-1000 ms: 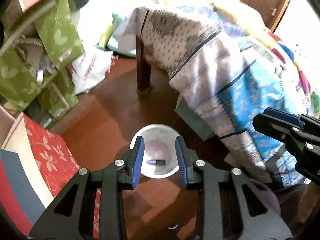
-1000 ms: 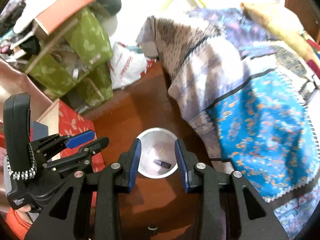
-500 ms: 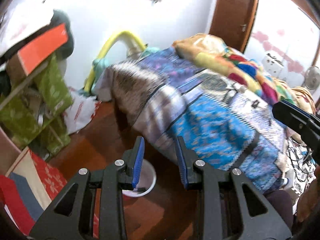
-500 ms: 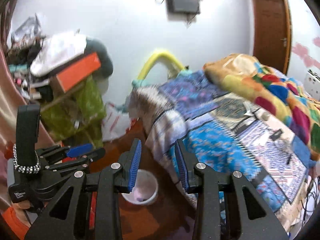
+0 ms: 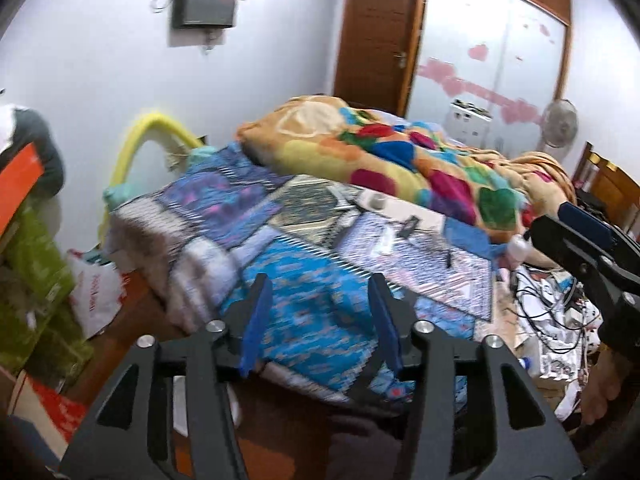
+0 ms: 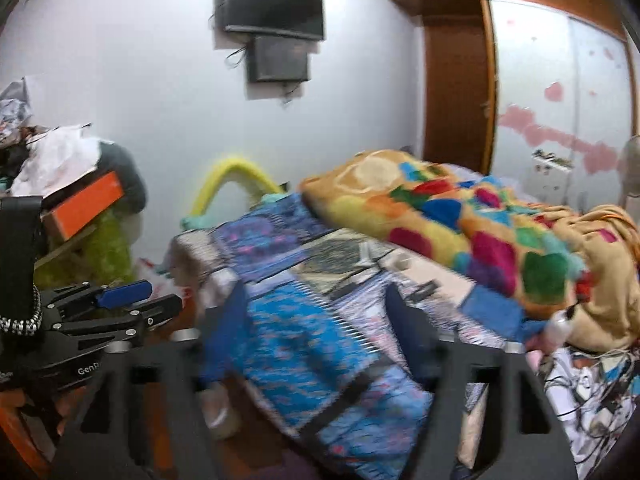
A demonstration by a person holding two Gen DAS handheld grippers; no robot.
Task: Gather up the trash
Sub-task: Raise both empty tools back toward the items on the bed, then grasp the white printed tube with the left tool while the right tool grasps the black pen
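My left gripper point(image 5: 320, 320) hangs above the near edge of the bed point(image 5: 312, 272). Its jaws are opening and nothing is between them. Further up the patterned sheet lie small bits: a short white roll point(image 5: 376, 200), a white scrap point(image 5: 384, 240) and dark pieces point(image 5: 412, 226). My right gripper point(image 6: 318, 332) also faces the bed. Its blurred jaws are opening wide and are empty. The white bin point(image 6: 218, 404) shows low on the floor by the bed, partly behind the right gripper's left finger. Each gripper appears in the other's view: the left gripper point(image 6: 120, 304) and the right gripper point(image 5: 580, 248).
A colourful blanket point(image 5: 400, 152) is heaped across the bed's far side. Green bags point(image 5: 32, 280) and a white plastic bag point(image 5: 96, 292) crowd the floor at left. Tangled cables and clutter point(image 5: 552, 320) lie at right. A hand point(image 5: 596, 392) shows at the lower right.
Both grippers have risen from over the white bin on the floor and tilted up to face the bed. Their jaws, narrow before, now stand wider apart.
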